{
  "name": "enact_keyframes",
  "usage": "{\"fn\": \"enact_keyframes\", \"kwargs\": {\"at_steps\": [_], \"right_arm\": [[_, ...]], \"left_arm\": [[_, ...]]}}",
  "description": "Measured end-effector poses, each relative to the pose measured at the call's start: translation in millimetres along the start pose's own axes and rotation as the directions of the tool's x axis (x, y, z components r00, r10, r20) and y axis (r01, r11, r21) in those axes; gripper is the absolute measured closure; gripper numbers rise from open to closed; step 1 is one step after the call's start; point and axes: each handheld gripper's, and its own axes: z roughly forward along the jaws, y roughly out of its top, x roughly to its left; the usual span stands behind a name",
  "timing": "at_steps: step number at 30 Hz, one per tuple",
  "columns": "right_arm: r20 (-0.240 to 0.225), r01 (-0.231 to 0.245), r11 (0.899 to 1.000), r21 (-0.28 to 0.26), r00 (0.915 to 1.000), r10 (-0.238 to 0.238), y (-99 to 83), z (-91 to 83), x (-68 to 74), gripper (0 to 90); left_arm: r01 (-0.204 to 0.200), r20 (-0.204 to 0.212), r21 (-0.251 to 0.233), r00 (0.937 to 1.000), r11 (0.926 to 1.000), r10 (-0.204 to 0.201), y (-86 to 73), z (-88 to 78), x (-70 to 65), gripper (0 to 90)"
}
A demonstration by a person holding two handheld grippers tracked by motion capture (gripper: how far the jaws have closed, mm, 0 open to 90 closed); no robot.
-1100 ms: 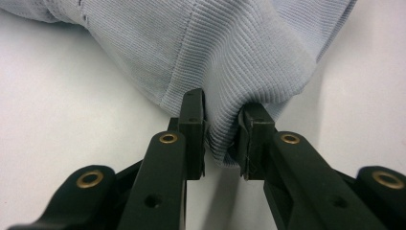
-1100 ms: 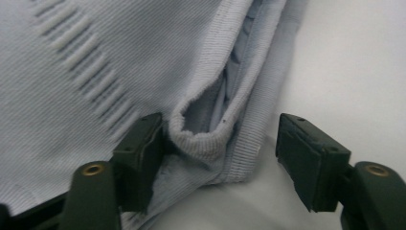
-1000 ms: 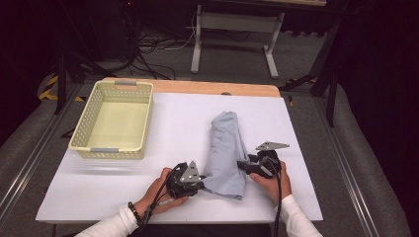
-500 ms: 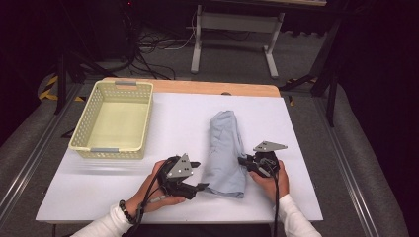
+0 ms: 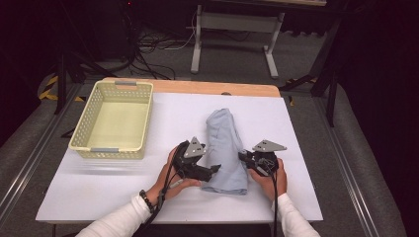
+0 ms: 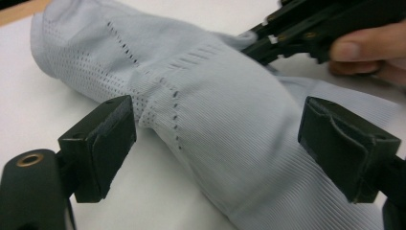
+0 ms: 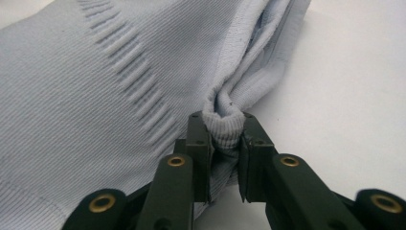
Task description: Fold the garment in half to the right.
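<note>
The work in hand seems to be the folding of a light blue garment [image 5: 225,150], which lies as a long folded bundle in the middle of the white surface [image 5: 296,197], to the right of an empty yellow basket [image 5: 114,121]. The right gripper [image 5: 243,156] stands at the right edge of the garment, and in the right gripper view its fingers [image 7: 201,153] are together on a bunched fold of the fabric [image 7: 225,127], so this side is already gripped. The left gripper [image 5: 215,169] stands at the left edge, near the bottom end of the bundle; its fingers [image 6: 103,143] have just been opening and are now wide apart, with the cloth in front of them and not pressed by them. I judge that the next move calls for the left gripper to find a new hold on its edge before the garment is folded or lifted. Both hands lie low over the surface, the grippers pointing inward toward each other across the garment, and the forearms come in from the near edge.
</note>
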Motion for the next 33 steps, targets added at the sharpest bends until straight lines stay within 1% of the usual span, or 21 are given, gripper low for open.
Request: {"fn": "enact_keyframes", "kwargs": {"at_steps": [2, 4, 6, 7, 8, 11, 12, 14, 15, 16, 17, 19, 21, 23, 24, 25, 26, 28, 29, 31, 33], "right_arm": [[0.007, 0.002, 1.0, -0.004, 1.0, -0.002, -0.4, -1.1, -0.3, 77.6], [0.009, 0.002, 1.0, -0.002, 1.0, -0.002, -1.4, -2.1, -1.2, 77.5], [0.016, 0.0, 1.0, -0.005, 0.9999, 0.0, -2.3, -4.0, -1.5, 77.6], [0.019, 0.005, 1.0, -0.005, 0.9998, -0.005, -2.7, -5.5, -1.2, 77.6], [0.023, 0.009, 1.0, -0.008, 0.9997, -0.009, -3.1, -7.5, -0.9, 77.6], [0.033, 0.013, 1.0, -0.01, 0.9994, -0.013, -3.9, -13.3, 0.0, 76.7], [0.04, 0.008, 1.0, -0.01, 0.9992, -0.008, -4.4, -14.5, 0.0, 76.0], [0.042, 0.005, 1.0, -0.002, 0.9991, -0.005, -5.5, -15.4, -1.1, 74.4], [0.043, 0.0, 1.0, 0.005, 0.9991, -0.001, -6.1, -15.0, -2.0, 72.9], [0.04, -0.006, 1.0, 0.008, 0.9992, 0.006, -6.8, -14.4, -3.0, 71.7], [0.033, -0.008, 1.0, 0.015, 0.9994, 0.007, -7.1, -13.5, -4.1, 69.6], [0.029, -0.02, 0.999, 0.033, 0.9994, 0.019, -7.5, -10.4, -5.7, 64.5], [0.024, -0.032, 0.999, 0.039, 0.9992, 0.031, -7.6, -8.2, -7.3, 62.4], [0.013, -0.041, 0.998, 0.044, 0.9991, 0.041, -7.5, -5.1, -9.0, 62.1], [0.006, -0.049, 0.998, 0.046, 0.9988, 0.049, -7.5, -3.6, -9.3, 62.7], [-0.002, -0.053, 0.997, 0.05, 0.9986, 0.053, -7.0, -2.2, -9.6, 65.2], [-0.005, -0.05, 0.998, 0.048, 0.9987, 0.05, -6.2, -1.2, -9.3, 67.5], [0.005, -0.037, 0.999, 0.028, 0.9993, 0.037, -4.9, -0.3, -8.1, 74.7], [0.012, -0.028, 0.999, 0.017, 0.9995, 0.028, -4.0, -0.4, -7.5, 76.5], [0.02, -0.02, 1.0, -0.003, 0.9996, 0.02, -1.7, -0.3, -7.2, 78.2], [0.02, -0.018, 1.0, -0.017, 0.9996, 0.018, 1.2, 1.1, -6.5, 78.4]], "left_arm": [[0.043, 0.028, 0.016, 0.9987, 0.9989, -0.044, -1.8, 9.2, 4.3, 12.7], [0.051, 0.026, 0.04, 0.9983, 0.9979, -0.052, -4.6, 15.6, 6.6, 12.1], [0.066, 0.022, 0.083, 0.9974, 0.9944, -0.068, -8.3, 20.5, 7.2, 13.5], [0.068, 0.023, 0.098, 0.9972, 0.9928, -0.071, -10.2, 22.6, 8.4, 14.6], [0.08, 0.024, 0.11, 0.9963, 0.9907, -0.083, -12.0, 24.8, 9.2, 15.6], [0.101, 0.043, 0.136, 0.9932, 0.9856, -0.108, -15.4, 28.8, 10.8, 22.1], [0.094, 0.049, 0.141, 0.9936, 0.9855, -0.102, -15.3, 29.1, 11.3, 24.0], [0.097, 0.072, 0.151, 0.9915, 0.9839, -0.108, -15.5, 29.9, 11.4, 29.8], [0.096, 0.076, 0.153, 0.9912, 0.9836, -0.108, -15.6, 29.9, 11.7, 33.0], [0.099, 0.088, 0.156, 0.9896, 0.9827, -0.114, -15.7, 29.7, 11.7, 34.9], [0.099, 0.1, 0.157, 0.9882, 0.9827, -0.115, -15.8, 29.3, 12.2, 39.9], [0.103, 0.117, 0.159, 0.9856, 0.9819, -0.123, -16.0, 28.7, 12.6, 45.9], [0.079, 0.122, 0.16, 0.9876, 0.984, -0.099, -15.4, 26.9, 12.3, 53.8], [0.056, 0.121, 0.15, 0.9898, 0.9871, -0.075, -15.1, 25.1, 10.9, 62.6], [0.049, 0.124, 0.147, 0.99, 0.988, -0.068, -15.0, 24.5, 10.1, 66.3], [0.042, 0.123, 0.142, 0.9907, 0.989, -0.059, -14.6, 23.7, 9.6, 69.9], [0.027, 0.117, 0.14, 0.9922, 0.9898, -0.043, -14.2, 23.0, 9.6, 72.2], [0.02, 0.107, 0.134, 0.9936, 0.9908, -0.035, -13.8, 21.3, 8.4, 74.1], [0.015, 0.097, 0.131, 0.9949, 0.9912, -0.028, -13.5, 18.9, 7.4, 75.1], [-0.01, 0.08, 0.12, 0.9968, 0.9928, 0.0, -12.6, 14.8, 6.0, 75.7], [-0.011, 0.062, 0.111, 0.9981, 0.9938, 0.005, -12.6, 10.3, 5.4, 75.7]]}}
